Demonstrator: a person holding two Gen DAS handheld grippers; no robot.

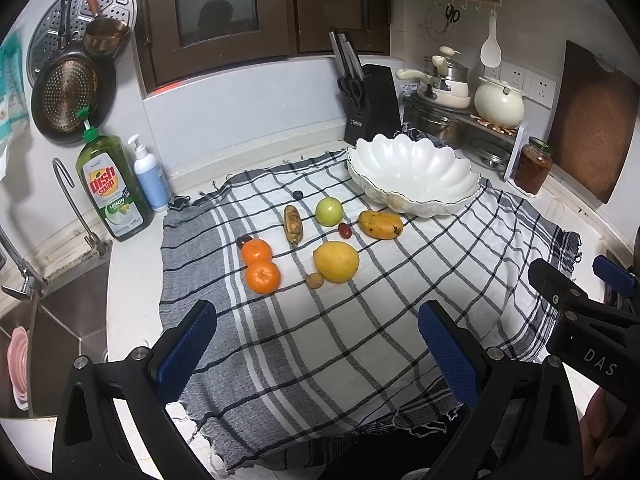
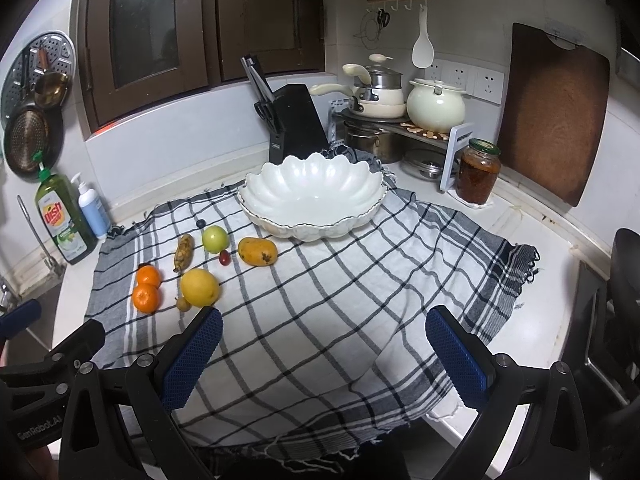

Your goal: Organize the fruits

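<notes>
Fruit laid out on the checked cloth [image 1: 320, 340], both grippers empty.

From the left wrist we see our left gripper [image 1: 316, 320] spread wide, nothing between it and the lemon [image 1: 336, 261], two oranges [image 1: 262, 276], banana [image 1: 293, 223], green apple [image 1: 329, 211] and mango [image 1: 380, 224] before the white scalloped bowl [image 1: 416, 176]. From the right wrist, our right gripper [image 2: 324, 330] gapes wide too; the knife block [image 2: 296, 120] and jar [image 2: 479, 172] stand behind the bowl.

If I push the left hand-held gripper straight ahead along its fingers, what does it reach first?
Probably the lemon, with the small brown fruit just before it slightly left; bare checked cloth lies between. Depth is uncertain.
</notes>
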